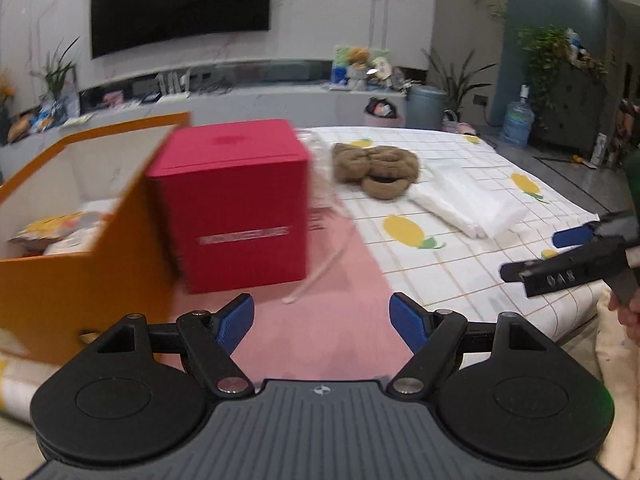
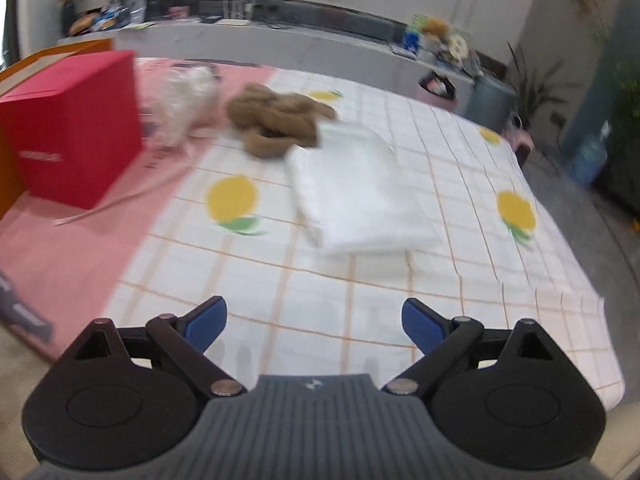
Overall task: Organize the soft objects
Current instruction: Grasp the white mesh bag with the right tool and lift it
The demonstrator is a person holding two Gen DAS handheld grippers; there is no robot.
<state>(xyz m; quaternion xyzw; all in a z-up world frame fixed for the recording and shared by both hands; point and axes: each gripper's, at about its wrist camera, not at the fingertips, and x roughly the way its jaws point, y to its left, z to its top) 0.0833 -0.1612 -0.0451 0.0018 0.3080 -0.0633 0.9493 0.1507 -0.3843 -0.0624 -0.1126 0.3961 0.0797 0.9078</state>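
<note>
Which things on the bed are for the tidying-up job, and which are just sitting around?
For the job:
- brown woolly bundle
- folded white cloth
- crinkly clear bag
- orange box, already holding soft things
- red box, perhaps

Just lying about:
- television
- potted plants
- water bottle
- clutter on the shelf

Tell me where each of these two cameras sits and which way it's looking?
Left wrist: on the left gripper, facing the red box and orange box; the right gripper shows at right.
Right wrist: on the right gripper, facing the folded white cloth.
Shared: red box, brown plush, white cloth, checked bedsheet.
</note>
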